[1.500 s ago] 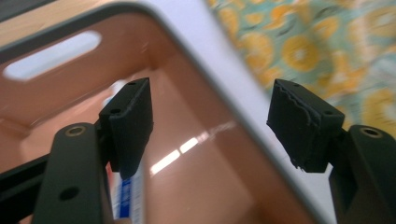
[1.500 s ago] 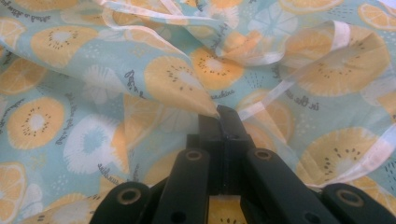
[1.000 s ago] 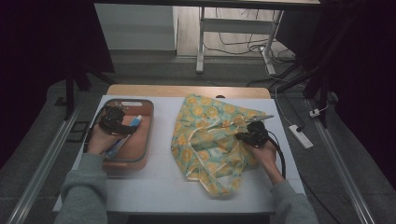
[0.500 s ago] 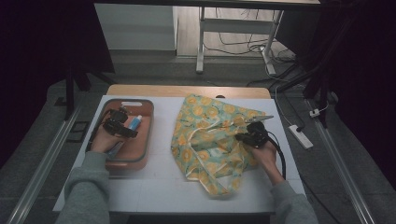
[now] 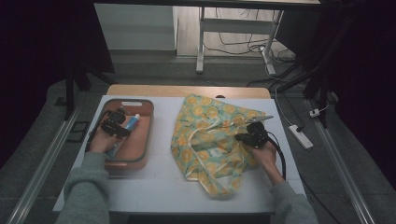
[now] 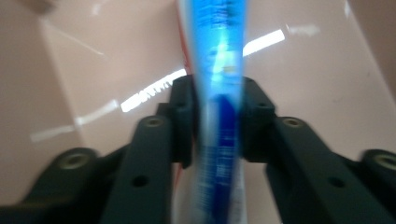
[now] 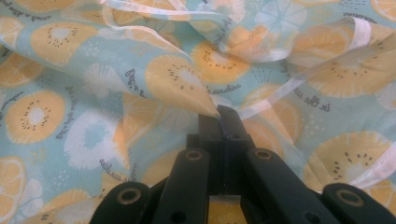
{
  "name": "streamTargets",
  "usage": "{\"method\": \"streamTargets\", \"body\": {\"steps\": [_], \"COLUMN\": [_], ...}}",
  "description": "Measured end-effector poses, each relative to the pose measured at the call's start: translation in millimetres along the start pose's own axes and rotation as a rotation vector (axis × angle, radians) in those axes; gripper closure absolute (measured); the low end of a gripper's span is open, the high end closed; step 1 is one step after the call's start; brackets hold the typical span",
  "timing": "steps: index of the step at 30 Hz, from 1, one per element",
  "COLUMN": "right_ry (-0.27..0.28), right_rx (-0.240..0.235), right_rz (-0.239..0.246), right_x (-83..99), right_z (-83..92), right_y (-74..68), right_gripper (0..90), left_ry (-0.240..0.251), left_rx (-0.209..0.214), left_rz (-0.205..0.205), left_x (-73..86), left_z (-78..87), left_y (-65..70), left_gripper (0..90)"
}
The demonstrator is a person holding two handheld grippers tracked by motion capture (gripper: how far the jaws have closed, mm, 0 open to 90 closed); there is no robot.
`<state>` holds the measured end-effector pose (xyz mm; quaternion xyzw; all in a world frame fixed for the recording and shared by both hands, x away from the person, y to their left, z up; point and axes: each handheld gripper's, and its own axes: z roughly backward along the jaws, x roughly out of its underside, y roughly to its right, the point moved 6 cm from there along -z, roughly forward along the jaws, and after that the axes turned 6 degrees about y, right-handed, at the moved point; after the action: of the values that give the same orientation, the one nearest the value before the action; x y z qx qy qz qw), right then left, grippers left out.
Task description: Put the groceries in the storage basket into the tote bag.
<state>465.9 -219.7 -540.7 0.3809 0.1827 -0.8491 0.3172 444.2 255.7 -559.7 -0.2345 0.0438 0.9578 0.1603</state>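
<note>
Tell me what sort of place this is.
Probably a lab or workshop recording rig, not a home: a white table framed by metal rails, with loose cables and a power strip on the floor.

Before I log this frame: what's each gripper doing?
Left gripper: closed on the blue tube, over the pink tray.
Right gripper: closed, pinching a fold of the fruit-print bag.

Dim, dark-edged high view; left gripper view blurred with glare streaks.

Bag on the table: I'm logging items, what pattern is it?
Pale blue bag with orange citrus slices, clearest in the right gripper view.
</note>
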Motion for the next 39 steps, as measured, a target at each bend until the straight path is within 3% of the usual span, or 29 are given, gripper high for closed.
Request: {"method": "streamTargets", "body": {"steps": [4, 11, 16, 19, 25, 29, 34, 39], "right_ry": [0.001, 0.006, 0.005, 0.011, 0.011, 0.015, 0.02, 0.021], "right_rx": [0.001, 0.002, 0.003, 0.003, 0.002, 0.003, 0.001, -0.001], "right_rz": [0.001, 0.003, 0.005, 0.001, 0.002, 0.006, 0.003, 0.004], "right_x": [-0.2, -0.6, -0.7, -1.2, -1.5, -2.7, -3.1, -3.8], "right_z": [0.3, 0.8, 0.9, 2.1, 1.7, 2.1, 2.3, 2.8], "right_y": [0.4, 1.2, 1.4, 2.1, 0.2, -1.0, -0.7, -1.9], "right_gripper": [88.9, 88.9, 88.9, 88.9, 88.9, 88.9, 88.9, 88.9], "left_ry": [0.009, 0.024, 0.11, 0.19, 0.335, 0.401, 0.473, 0.511], "left_rx": [0.019, 0.013, 0.038, 0.065, 0.16, 0.193, 0.244, 0.312], "left_rz": [-0.001, -0.004, -0.021, -0.039, -0.086, -0.124, -0.2, -0.267], "left_x": [2.0, 2.1, -7.3, -16.1, -27.5, -32.2, -38.5, -45.4], "left_z": [1.4, 4.8, 26.8, 48.1, 91.5, 114.3, 139.1, 149.0], "left_y": [-3.2, -5.6, 1.7, 11.0, 34.0, 49.9, 78.9, 106.5], "left_gripper": [72.8, 74.4, 74.6, 74.6, 74.7, 74.7, 74.7, 74.7]}}
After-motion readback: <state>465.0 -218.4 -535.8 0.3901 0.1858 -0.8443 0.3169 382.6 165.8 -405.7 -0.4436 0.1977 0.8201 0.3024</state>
